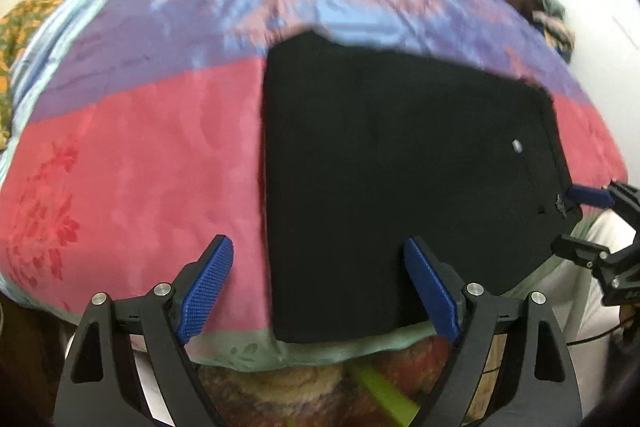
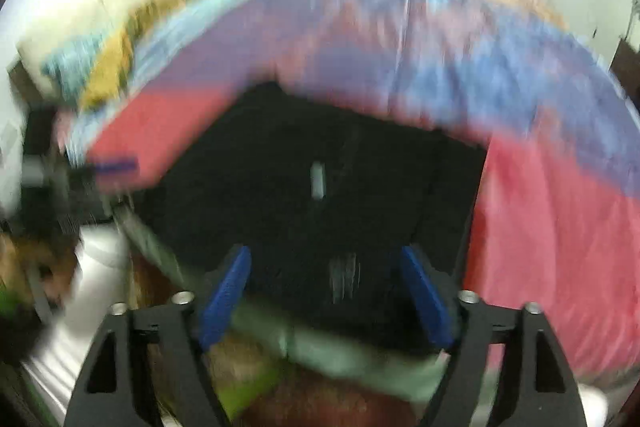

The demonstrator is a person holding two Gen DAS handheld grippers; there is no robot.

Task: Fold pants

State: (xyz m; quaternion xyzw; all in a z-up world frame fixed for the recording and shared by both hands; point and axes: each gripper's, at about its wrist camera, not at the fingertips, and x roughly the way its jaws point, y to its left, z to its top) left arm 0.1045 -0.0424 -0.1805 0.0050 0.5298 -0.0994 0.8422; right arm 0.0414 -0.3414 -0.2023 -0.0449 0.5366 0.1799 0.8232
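The bed (image 1: pixel 120 163) carries everything: a patchwork cover in red, purple and blue bands with a pale green border along its near edge, spread flat enough to serve as a folding surface. The pants (image 1: pixel 400 167), black, lie on the red band toward the near right corner of the bed as a compact, roughly rectangular stack; the near end reaches the green border and the left side runs straight up the cover. The squared outline suggests that the folding is largely done. A small pale tag (image 1: pixel 517 146) shows on the top layer near the right side.

The left hand-held gripper (image 1: pixel 318 287) hovers over the near left corner of the stack with its jaws wide apart, one blue pad over the red cover and the other over the black cloth, gripping nothing. The right hand-held gripper (image 2: pixel 326 295), seen in a blurred view, stands over the near right part of the pants, jaws likewise spread and empty; from the left view one of its pads lies at the stack's right edge. Both appear placed to release or smooth the cloth.
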